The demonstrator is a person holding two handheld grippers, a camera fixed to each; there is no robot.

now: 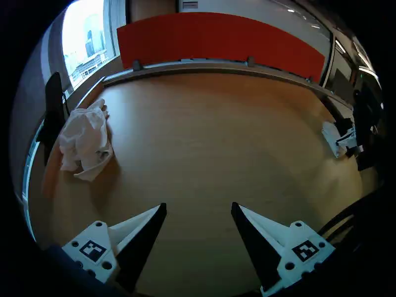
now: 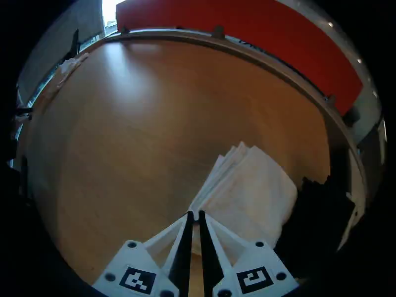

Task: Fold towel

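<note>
The left gripper [image 1: 198,208] hangs low over the wooden worktop [image 1: 208,148] with its fingers spread wide apart, nothing between them but bare wood. A crumpled white towel [image 1: 85,138] lies in a loose heap at the far left edge of the worktop, near the window [image 1: 86,39] and well apart from that gripper. A long red panel [image 1: 222,39] stands along the back edge. In the right gripper view, the right gripper [image 2: 193,214] has its fingers pressed almost together, only a thin slit left between them. Its tips sit at the near edge of a stack of folded towels [image 2: 252,193] – white, with layered edges fanned toward the left – but whether any cloth is nipped between them cannot be told. The stack rests on the worktop's right side, just beside a dark object [image 2: 321,218].
</note>
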